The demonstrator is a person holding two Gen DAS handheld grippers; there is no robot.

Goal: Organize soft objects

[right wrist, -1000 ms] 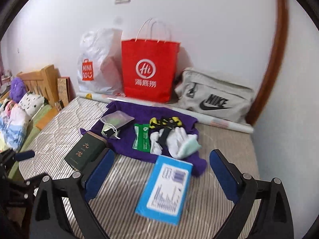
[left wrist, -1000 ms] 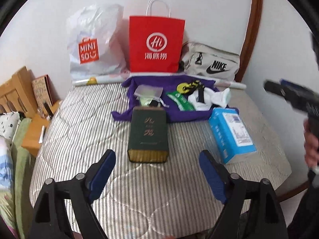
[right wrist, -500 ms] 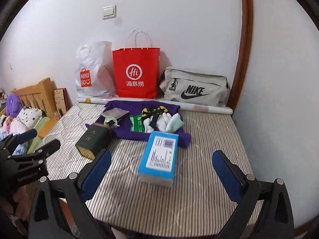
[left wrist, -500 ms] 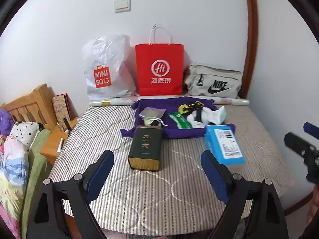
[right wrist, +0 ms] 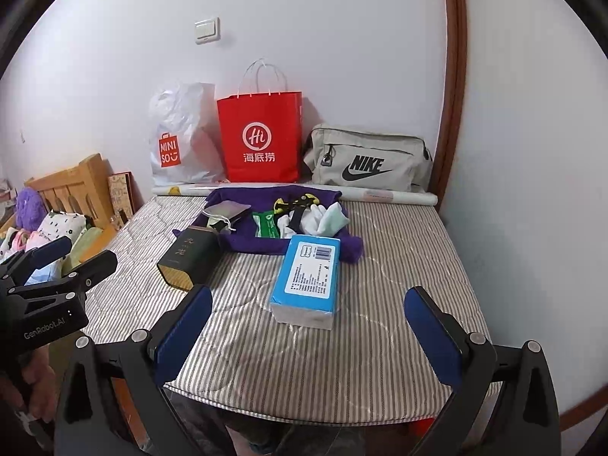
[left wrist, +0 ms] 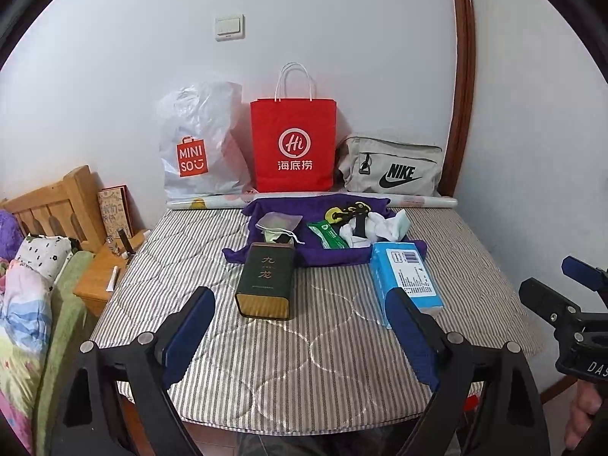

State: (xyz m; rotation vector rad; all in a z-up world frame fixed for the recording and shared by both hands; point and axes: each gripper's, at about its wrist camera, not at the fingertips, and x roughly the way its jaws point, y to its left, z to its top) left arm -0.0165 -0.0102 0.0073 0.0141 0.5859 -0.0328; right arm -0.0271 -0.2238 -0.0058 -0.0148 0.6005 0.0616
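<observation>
Both tongs hang released above the near edge of the striped mattress (left wrist: pixel 323 342), each with its blue pads spread wide and nothing between them: the left gripper (left wrist: pixel 300 326) in front of the dark green tin (left wrist: pixel 266 281), the right gripper (right wrist: pixel 307 330) in front of the blue tissue pack (right wrist: pixel 307 273).

From the left, a wooden headboard (left wrist: pixel 53 205) and bedding crowd that side, cut off by the frame. The tin lies flat, its far end touching the purple cloth (left wrist: pixel 326 254). On the cloth sit a small drawstring pouch (left wrist: pixel 279 222), a green packet (left wrist: pixel 328 233), a yellow-and-black item too small to identify, and white socks (left wrist: pixel 380 228). The tissue pack lies just beside the cloth's right corner.

Bare striped surface runs between the tin and the pack, and across the whole near strip. At the back, a white Miniso bag (left wrist: pixel 197 144), red paper bag (left wrist: pixel 292 144) and grey Nike bag (left wrist: pixel 391 167) line the wall. The mattress's right edge meets a white wall.
</observation>
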